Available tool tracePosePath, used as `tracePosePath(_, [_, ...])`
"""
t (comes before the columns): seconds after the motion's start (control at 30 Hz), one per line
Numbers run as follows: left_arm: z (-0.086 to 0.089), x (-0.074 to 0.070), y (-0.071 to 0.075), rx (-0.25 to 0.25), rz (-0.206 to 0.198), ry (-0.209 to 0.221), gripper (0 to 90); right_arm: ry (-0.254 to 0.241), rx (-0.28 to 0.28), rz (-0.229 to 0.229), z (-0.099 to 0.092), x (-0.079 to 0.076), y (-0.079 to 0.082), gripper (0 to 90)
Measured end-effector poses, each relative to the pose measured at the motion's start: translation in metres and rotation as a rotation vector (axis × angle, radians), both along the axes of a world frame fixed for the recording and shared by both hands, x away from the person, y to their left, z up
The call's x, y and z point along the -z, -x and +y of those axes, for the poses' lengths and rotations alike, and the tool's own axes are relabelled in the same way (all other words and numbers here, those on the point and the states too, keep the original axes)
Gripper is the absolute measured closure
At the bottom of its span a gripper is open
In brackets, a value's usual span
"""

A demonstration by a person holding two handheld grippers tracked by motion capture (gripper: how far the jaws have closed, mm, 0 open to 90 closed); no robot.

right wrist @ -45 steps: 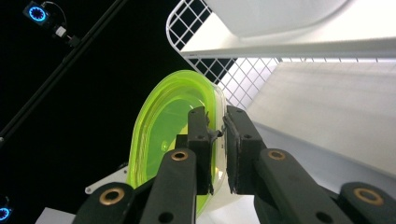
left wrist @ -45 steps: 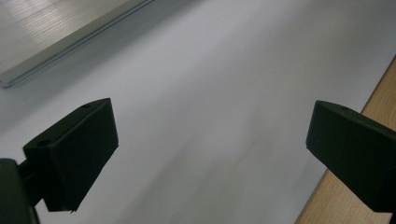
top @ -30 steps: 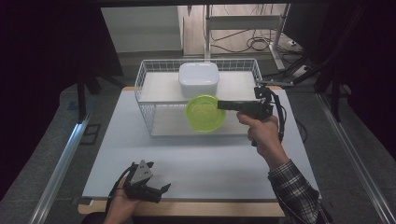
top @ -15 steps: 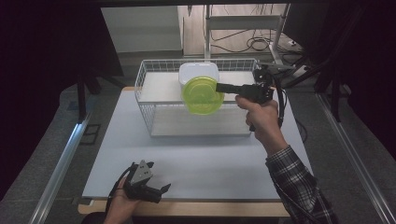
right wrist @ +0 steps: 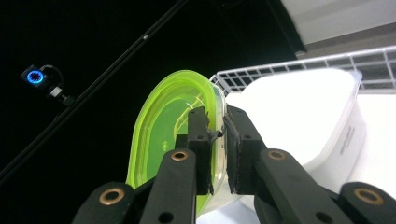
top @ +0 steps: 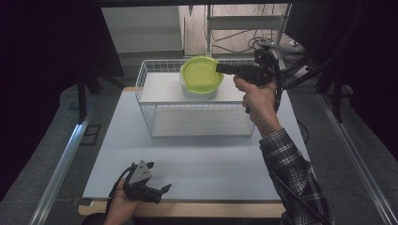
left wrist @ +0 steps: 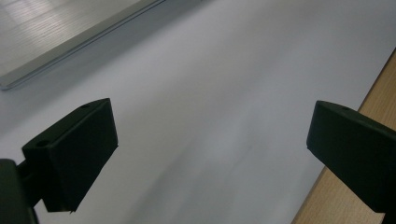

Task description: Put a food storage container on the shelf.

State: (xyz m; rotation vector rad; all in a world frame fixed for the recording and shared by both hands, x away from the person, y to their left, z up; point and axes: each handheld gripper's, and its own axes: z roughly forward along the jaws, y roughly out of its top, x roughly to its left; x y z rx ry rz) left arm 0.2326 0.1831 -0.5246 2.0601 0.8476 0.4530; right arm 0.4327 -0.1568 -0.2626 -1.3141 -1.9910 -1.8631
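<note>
Right gripper [top: 219, 68], in the upper middle of the high view, is clamped on the rim of one lime-green lid [top: 202, 74], held on edge above the wire basket [top: 145, 101]. In the right gripper view the black jaws pinch the lid's [right wrist: 163, 126] edge near frame centre, and its lower part is cut off behind them. One white container [right wrist: 299, 112] sits in the basket [right wrist: 373, 60], just behind the lid; the lid hides most of it from above, and what it holds, if anything, cannot be made out. Left gripper [top: 157, 191] rests at the lower left of the high view, its jaws wide apart over bare white tabletop [left wrist: 210, 93] with nothing between them. One wooden table edge [left wrist: 355, 196] shows at lower right there.
</note>
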Motion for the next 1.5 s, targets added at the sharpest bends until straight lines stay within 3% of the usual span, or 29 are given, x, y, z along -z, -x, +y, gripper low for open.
tracePosePath(0.43, [0.0,0.0,0.0,0.004,0.0,0.0,1.7,0.035,0.079,-0.019,0.015,-0.014,-0.023,81.4])
tracePosePath(1.0, [-0.001,0.001,0.001,0.016,0.007,-0.011,1.7,0.082,0.137,0.022,0.025,-0.006,-0.049,80.9])
tracePosePath(1.27, [-0.003,0.002,0.001,0.021,0.009,-0.017,1.7,0.21,0.208,-0.02,0.034,-0.011,-0.05,78.0])
tracePosePath(1.5, [-0.003,0.002,0.0,0.024,0.012,-0.021,1.7,0.249,0.242,-0.029,0.037,-0.011,-0.051,71.6])
